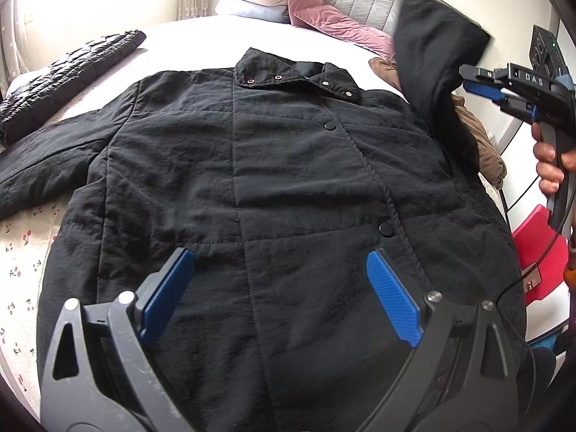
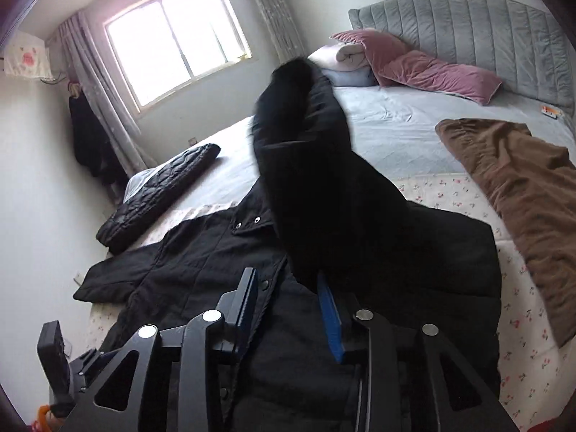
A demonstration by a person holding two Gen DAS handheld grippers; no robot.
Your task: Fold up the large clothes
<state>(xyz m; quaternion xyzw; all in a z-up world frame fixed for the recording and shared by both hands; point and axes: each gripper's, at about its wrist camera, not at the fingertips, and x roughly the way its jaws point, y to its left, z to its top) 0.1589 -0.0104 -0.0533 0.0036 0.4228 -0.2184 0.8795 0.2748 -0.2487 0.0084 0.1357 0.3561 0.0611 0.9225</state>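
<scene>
Right claw [image 2: 288,309] pinching black sleeve [image 2: 316,165], lifted upright above coat; left claw [image 1: 280,288] spread wide, hovering over lower front; black quilted coat [image 1: 252,180] flat on bed [image 1: 21,252], snaps closed, collar toward pink pillows [image 1: 324,18]

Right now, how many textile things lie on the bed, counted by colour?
Black: 2, the coat and the quilted jacket
Brown: 1, the brown garment
Pink: 2, the pillows
White or pale: 2, the folded bedding
Total: 7
</scene>
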